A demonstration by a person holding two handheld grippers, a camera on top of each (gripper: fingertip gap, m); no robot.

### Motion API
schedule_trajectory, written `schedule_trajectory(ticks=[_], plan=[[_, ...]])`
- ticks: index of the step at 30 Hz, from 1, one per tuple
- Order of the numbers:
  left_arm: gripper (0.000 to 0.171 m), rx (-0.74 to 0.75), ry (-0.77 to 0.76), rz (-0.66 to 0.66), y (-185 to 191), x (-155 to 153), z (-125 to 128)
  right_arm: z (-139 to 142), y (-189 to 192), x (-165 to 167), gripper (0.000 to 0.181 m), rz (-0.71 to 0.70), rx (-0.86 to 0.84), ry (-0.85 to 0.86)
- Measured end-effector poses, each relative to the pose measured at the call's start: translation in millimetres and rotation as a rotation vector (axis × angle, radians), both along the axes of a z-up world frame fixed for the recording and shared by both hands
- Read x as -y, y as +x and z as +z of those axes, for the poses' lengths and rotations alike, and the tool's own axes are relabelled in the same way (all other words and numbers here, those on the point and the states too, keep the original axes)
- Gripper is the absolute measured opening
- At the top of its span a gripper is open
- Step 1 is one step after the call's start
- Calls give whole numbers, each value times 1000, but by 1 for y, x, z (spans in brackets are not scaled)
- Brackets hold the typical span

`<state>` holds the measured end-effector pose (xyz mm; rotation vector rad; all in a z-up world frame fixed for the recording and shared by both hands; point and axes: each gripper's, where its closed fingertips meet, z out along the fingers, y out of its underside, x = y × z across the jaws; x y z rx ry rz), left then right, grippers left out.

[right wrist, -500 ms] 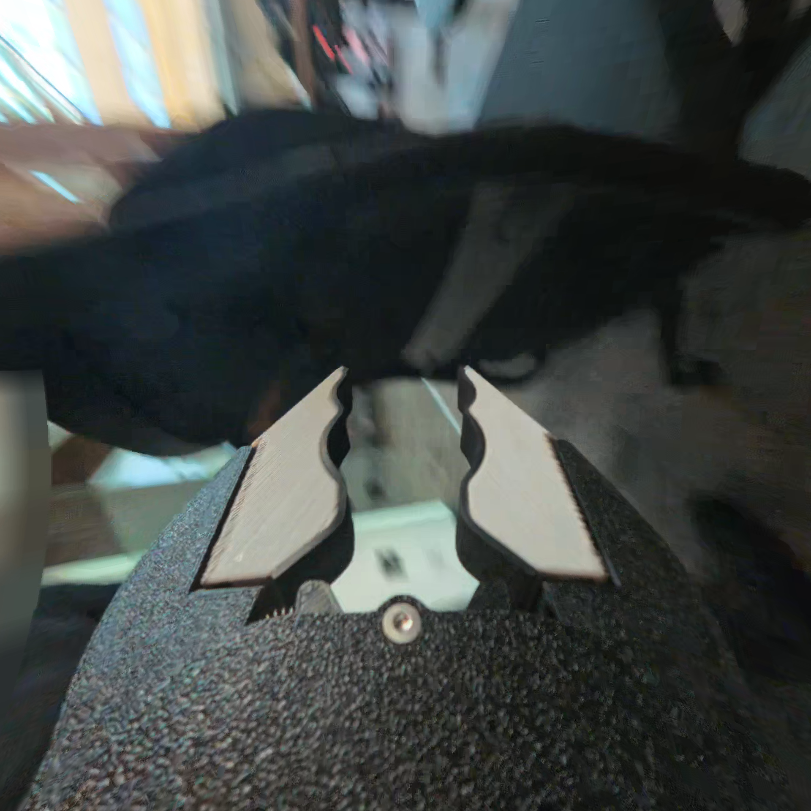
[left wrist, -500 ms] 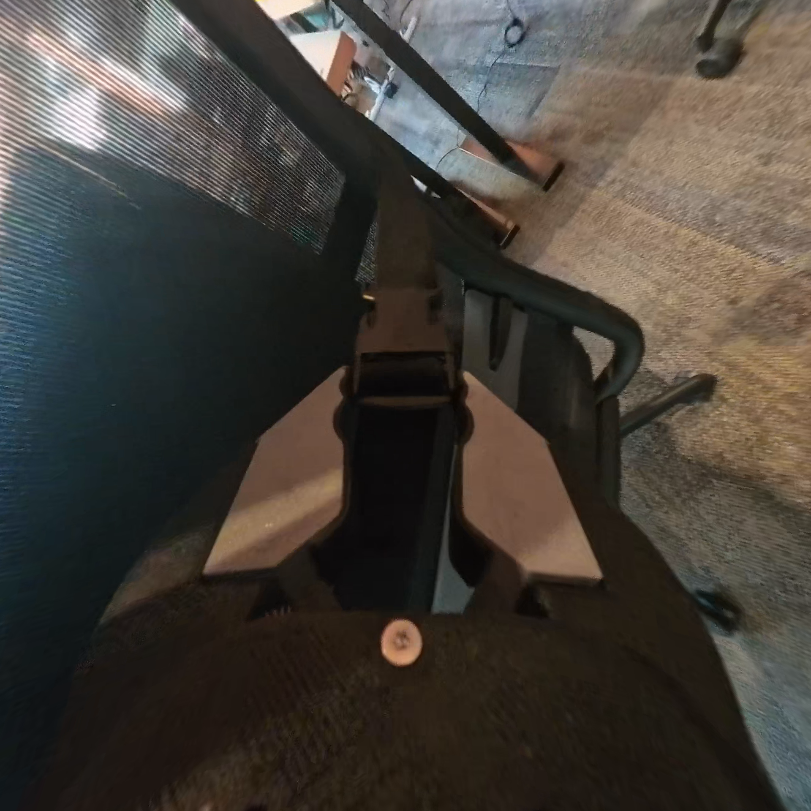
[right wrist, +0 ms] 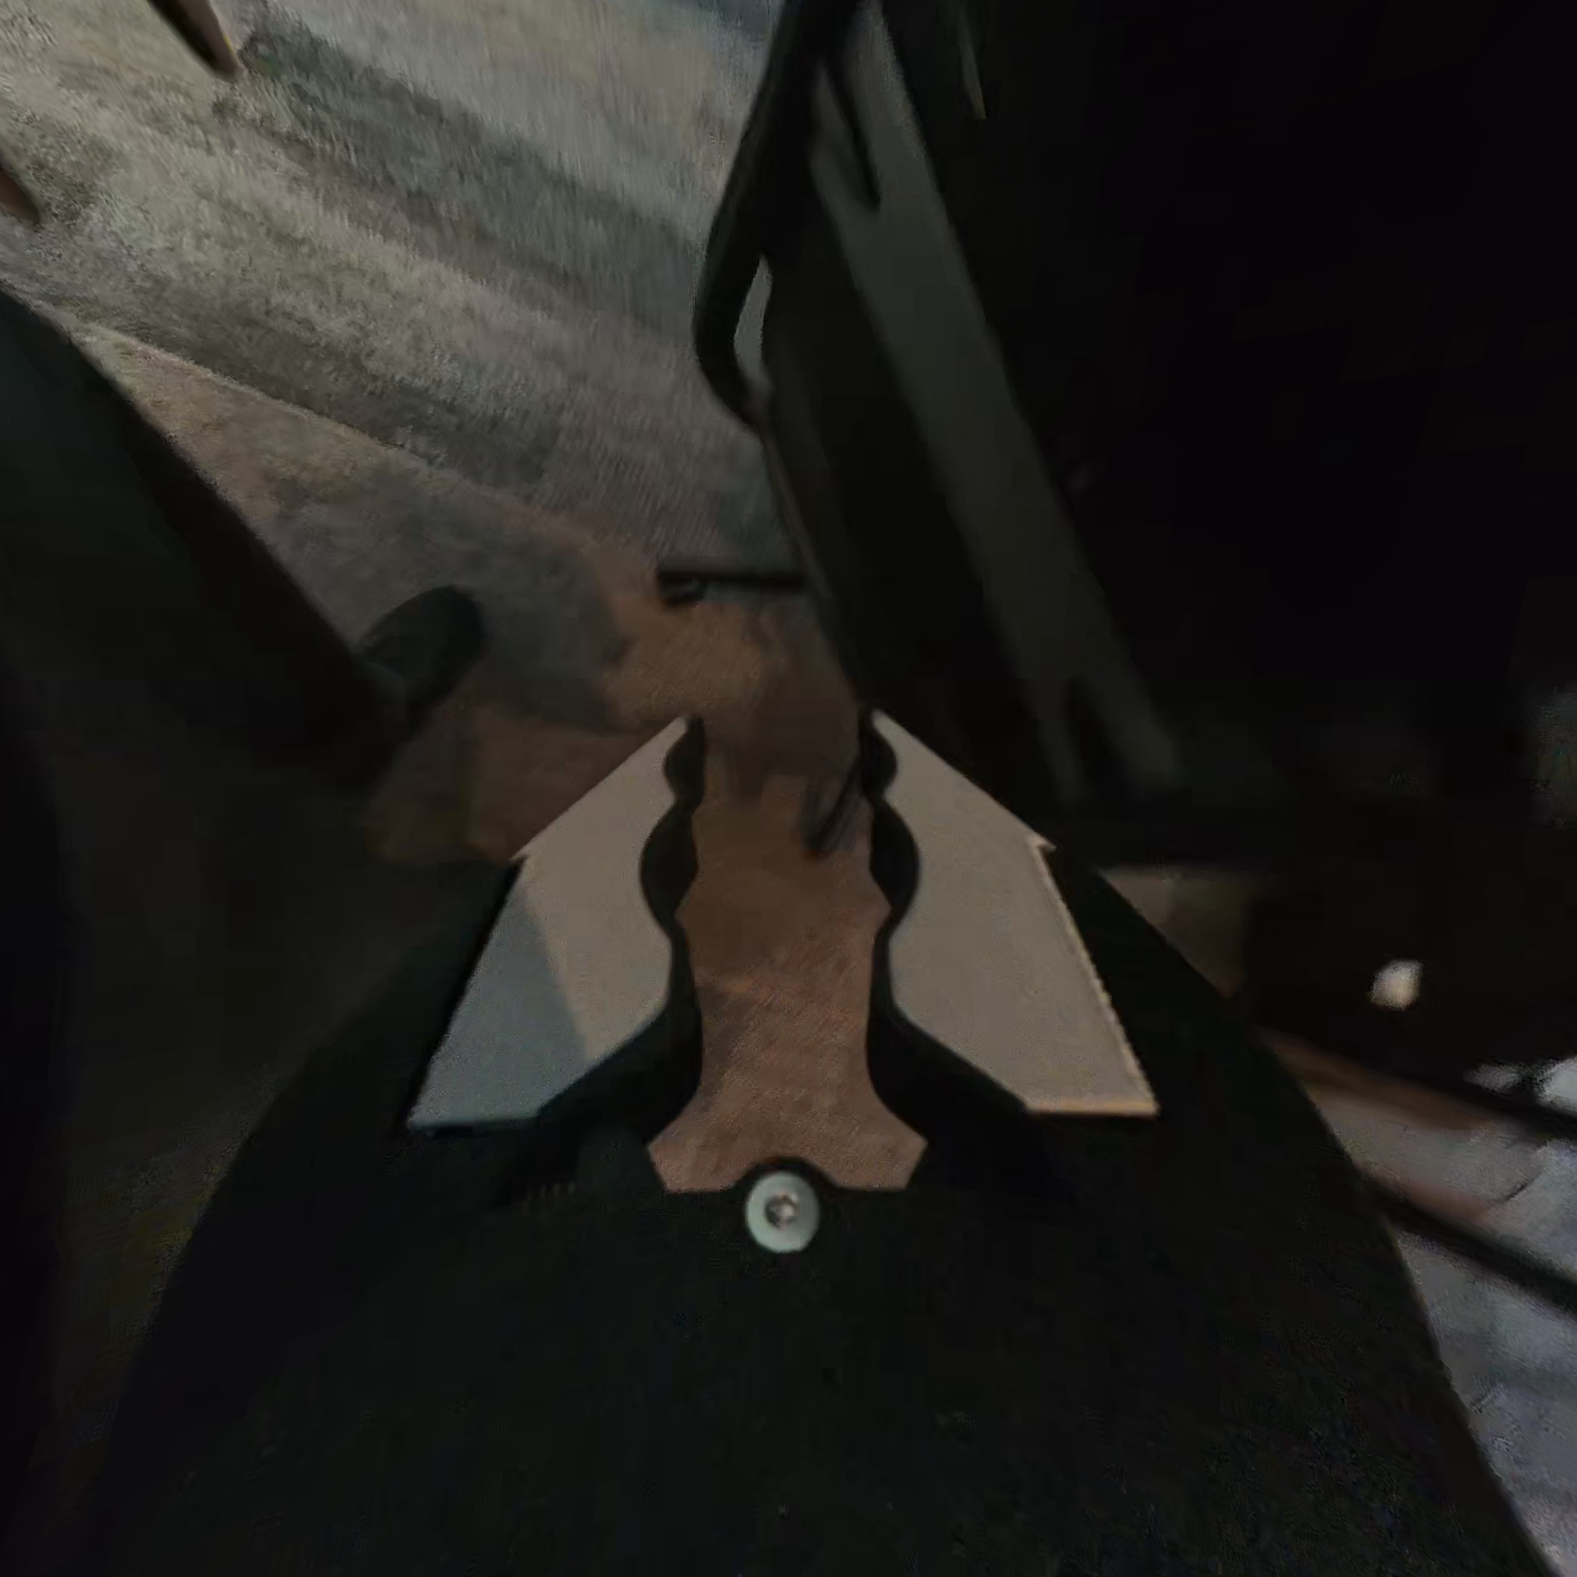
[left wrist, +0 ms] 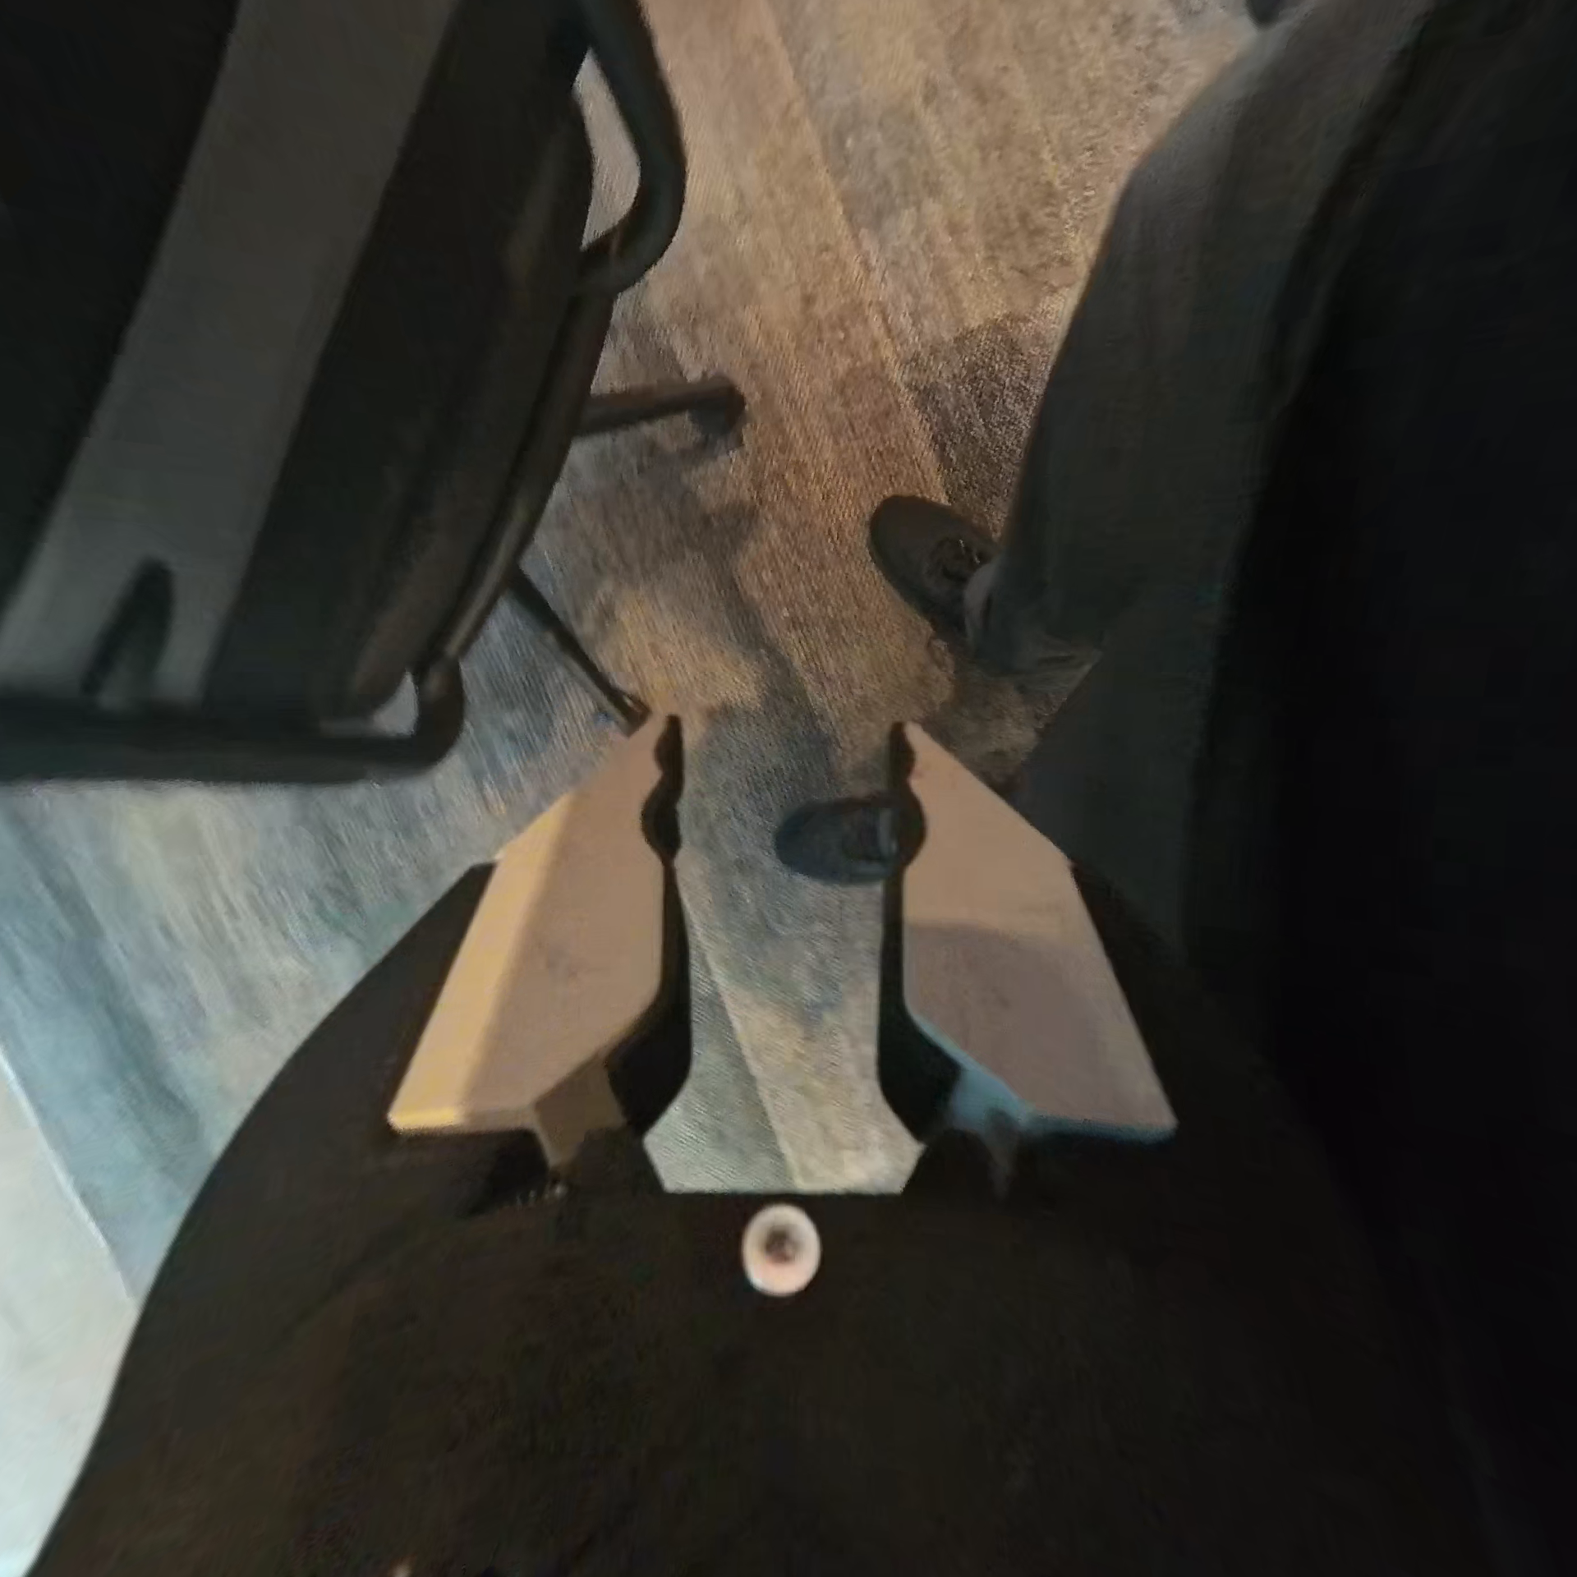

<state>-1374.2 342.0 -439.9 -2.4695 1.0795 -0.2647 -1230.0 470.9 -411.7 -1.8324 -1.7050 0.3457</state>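
Carpet [left wrist: 853, 256]; two empty grippers, one chair [left wrist: 341, 341]

A mottled grey-beige carpet [left wrist: 853, 256] covers the floor, lit warm in the middle and cooler blue-grey toward the lower left. At upper left stands a black office chair [left wrist: 358, 341] with a curved tubular armrest [left wrist: 657, 171]; one leg of its base [left wrist: 657, 410] reaches over the carpet. The right wrist view shows the same carpet [right wrist: 384, 256] and what seems to be the chair's dark frame [right wrist: 922, 512], blurred. The far right lies in deep shadow.
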Motion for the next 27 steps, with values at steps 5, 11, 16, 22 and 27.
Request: schedule_trajectory(ticks=[5,11,16,22,27], plan=[[47,246,-127,313,8,-17,-8,-1,-64,-26,35,129,-2,222],[50,614,72,618,15,-90,-18,-8,-92,-62,43,180,51,387],[54,627,456,575,5,-152,-38,-24,-99,-100,54,99,138,503],[63,565,624,432,0,-173,-39,-52,-119,-117,49,58,249,514],[64,573,657,398,-11,-167,-35,-58,-114,-108,1,41,273,287]])
